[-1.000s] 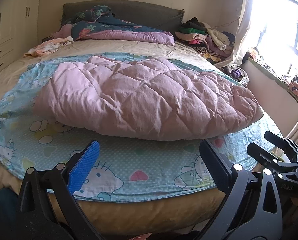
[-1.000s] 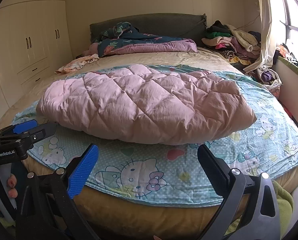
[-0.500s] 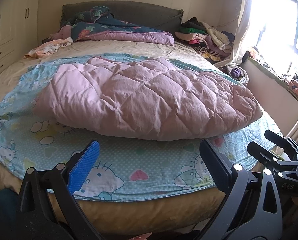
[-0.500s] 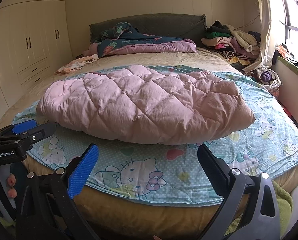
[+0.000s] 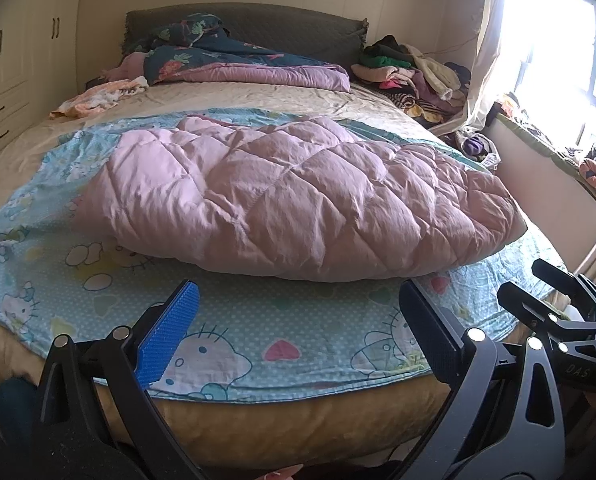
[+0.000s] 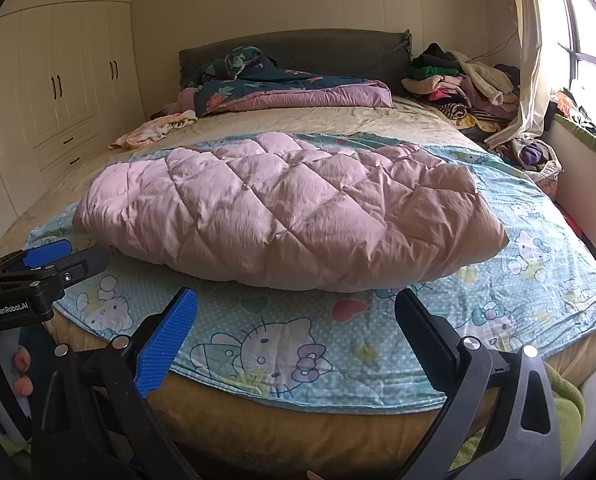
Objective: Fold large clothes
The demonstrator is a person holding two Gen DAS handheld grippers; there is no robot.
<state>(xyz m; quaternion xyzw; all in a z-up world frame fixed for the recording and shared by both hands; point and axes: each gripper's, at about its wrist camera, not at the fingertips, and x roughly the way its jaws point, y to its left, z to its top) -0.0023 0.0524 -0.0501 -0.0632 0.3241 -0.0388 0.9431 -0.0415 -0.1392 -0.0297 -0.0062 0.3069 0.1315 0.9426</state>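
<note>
A pink quilted padded garment [image 5: 298, 200] lies folded in a long puffy bundle across the middle of the bed, on a light blue cartoon-cat sheet [image 5: 234, 328]. It also shows in the right wrist view [image 6: 290, 216]. My left gripper [image 5: 298, 320] is open and empty, held over the sheet's near edge, short of the garment. My right gripper [image 6: 298, 320] is open and empty in the same way. In the left wrist view the right gripper [image 5: 553, 300] shows at the right edge; in the right wrist view the left gripper [image 6: 46, 258] shows at the left edge.
A dark floral duvet [image 5: 226, 60] lies bunched at the grey headboard. A peach cloth [image 5: 98, 98] lies at the far left of the bed. A pile of clothes [image 5: 413, 72] sits at the far right by the curtain and window. White wardrobes [image 6: 54, 92] line the left wall.
Both grippers have stayed open and nearly still at the foot of the bed. The left wrist view has shifted very slightly. The garment has not moved.
</note>
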